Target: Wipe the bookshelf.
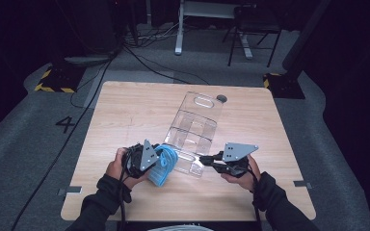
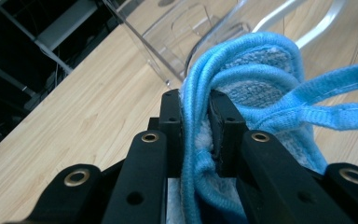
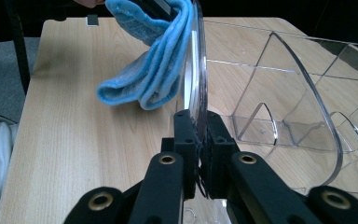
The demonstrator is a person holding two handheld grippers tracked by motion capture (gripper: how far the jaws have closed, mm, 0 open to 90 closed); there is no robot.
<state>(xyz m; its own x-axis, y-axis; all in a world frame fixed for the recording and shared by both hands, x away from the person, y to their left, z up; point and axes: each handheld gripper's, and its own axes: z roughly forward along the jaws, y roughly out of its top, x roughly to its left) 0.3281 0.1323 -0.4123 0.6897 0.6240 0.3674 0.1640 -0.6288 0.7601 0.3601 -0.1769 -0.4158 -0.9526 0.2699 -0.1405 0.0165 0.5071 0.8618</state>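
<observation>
A folded blue cloth (image 1: 165, 166) hangs off the table in my left gripper (image 1: 150, 162), whose jaws are shut on its thick hem. In the left gripper view the cloth (image 2: 256, 88) bulges out past the pads (image 2: 196, 122), with a loose strap trailing right. A clear plastic organiser tray (image 1: 195, 127) with several compartments lies across the table's middle. My right gripper (image 1: 203, 161) is shut on the tray's near end wall. The right gripper view has that clear wall (image 3: 196, 70) rising from between the pads (image 3: 198, 135), and the cloth (image 3: 154, 70) just left of it.
The wooden table (image 1: 125, 115) carries the tray and both grippers near its front edge. A small dark round disc (image 1: 221, 98) lies by the tray's far end. Beyond the table stand desk legs, a chair (image 1: 253, 29) and cables on grey floor.
</observation>
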